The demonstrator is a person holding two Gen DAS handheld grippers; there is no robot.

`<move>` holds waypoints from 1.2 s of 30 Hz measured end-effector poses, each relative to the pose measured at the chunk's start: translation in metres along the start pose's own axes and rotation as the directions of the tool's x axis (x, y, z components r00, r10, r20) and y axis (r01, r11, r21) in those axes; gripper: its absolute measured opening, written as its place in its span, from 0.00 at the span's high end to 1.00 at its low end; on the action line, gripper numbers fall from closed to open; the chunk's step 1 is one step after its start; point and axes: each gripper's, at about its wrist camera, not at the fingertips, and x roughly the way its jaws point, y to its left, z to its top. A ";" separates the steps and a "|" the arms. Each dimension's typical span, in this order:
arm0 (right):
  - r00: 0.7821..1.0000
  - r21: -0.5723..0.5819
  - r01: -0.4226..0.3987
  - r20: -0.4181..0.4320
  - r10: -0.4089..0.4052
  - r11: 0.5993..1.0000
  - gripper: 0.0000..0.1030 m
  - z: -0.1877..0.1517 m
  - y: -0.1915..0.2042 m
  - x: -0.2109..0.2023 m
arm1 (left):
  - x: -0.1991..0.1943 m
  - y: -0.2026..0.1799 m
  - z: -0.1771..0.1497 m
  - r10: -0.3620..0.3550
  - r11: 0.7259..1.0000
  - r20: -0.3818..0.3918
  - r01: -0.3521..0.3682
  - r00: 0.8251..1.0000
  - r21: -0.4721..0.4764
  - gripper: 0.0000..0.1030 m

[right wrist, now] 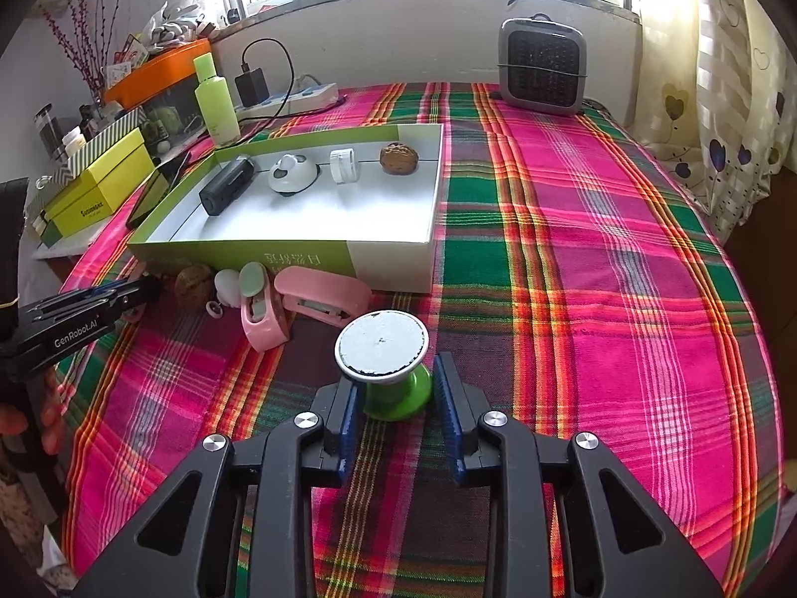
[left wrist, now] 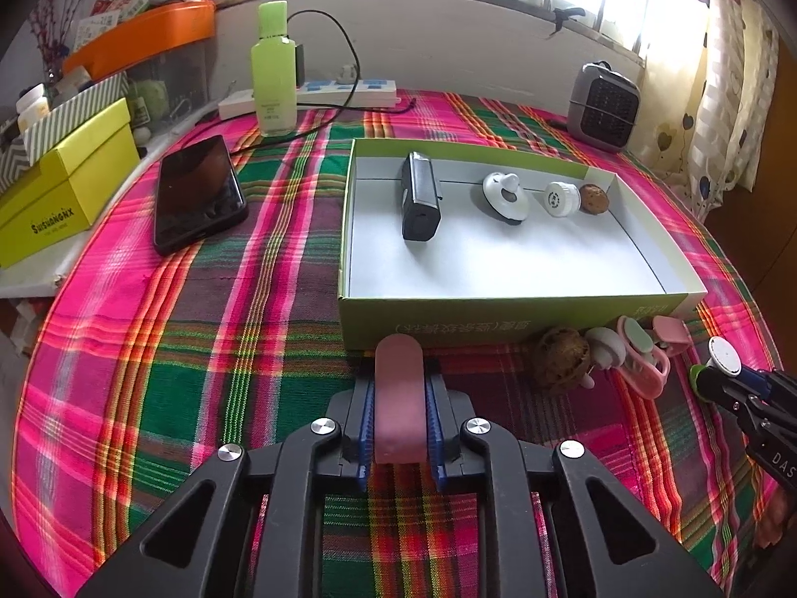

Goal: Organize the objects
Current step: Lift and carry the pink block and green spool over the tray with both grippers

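Observation:
My left gripper (left wrist: 398, 381) is shut on a pink oblong block (left wrist: 398, 398), held just above the plaid cloth in front of the green open box (left wrist: 498, 314). Inside the box lie a black device (left wrist: 421, 197), a white round gadget (left wrist: 505, 197), a white cap (left wrist: 562, 198) and a walnut (left wrist: 594, 198). My right gripper (right wrist: 393, 373) straddles a green spool with a white disc top (right wrist: 381, 344). Its pads stand close on both sides, and a thin gap shows at the right pad. The left gripper (right wrist: 144, 289) also shows at the left edge of the right wrist view.
In front of the box lie a second walnut (right wrist: 194, 284), a small white piece (right wrist: 226, 286), a pink dispenser (right wrist: 261, 319) and a pink stapler (right wrist: 324, 296). A phone (left wrist: 199, 194), a green bottle (left wrist: 273, 70), a power strip (left wrist: 348, 92) and a heater (right wrist: 542, 67) stand further back.

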 end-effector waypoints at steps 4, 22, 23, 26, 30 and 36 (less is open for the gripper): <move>1.000 0.004 -0.004 0.002 0.004 1.000 0.72 0.000 -0.001 0.000 | -0.001 -0.001 -0.001 -0.008 1.000 0.000 0.008 1.000 -0.001 0.84; 0.999 0.005 -0.032 0.036 0.032 0.999 0.72 0.000 0.003 -0.007 | -0.009 -0.004 -0.004 -0.031 1.000 0.009 0.031 0.999 0.004 0.84; 0.999 0.005 -0.034 0.038 0.033 0.999 0.72 0.000 0.004 -0.008 | -0.010 -0.005 -0.004 -0.032 0.999 0.010 0.032 0.999 0.004 0.84; 0.998 0.004 -0.039 0.043 0.039 0.999 0.72 0.001 0.005 -0.009 | -0.012 -0.006 -0.004 -0.034 0.999 0.013 0.034 0.999 0.006 0.84; 0.997 0.001 -0.047 0.054 0.047 0.999 0.72 0.002 0.007 -0.012 | -0.016 -0.008 -0.003 -0.040 0.999 0.018 0.040 0.999 0.013 0.84; 0.996 -0.004 -0.057 0.072 0.057 0.998 0.72 0.005 0.011 -0.016 | -0.022 -0.010 -0.001 -0.047 0.999 0.029 0.047 0.998 0.013 0.84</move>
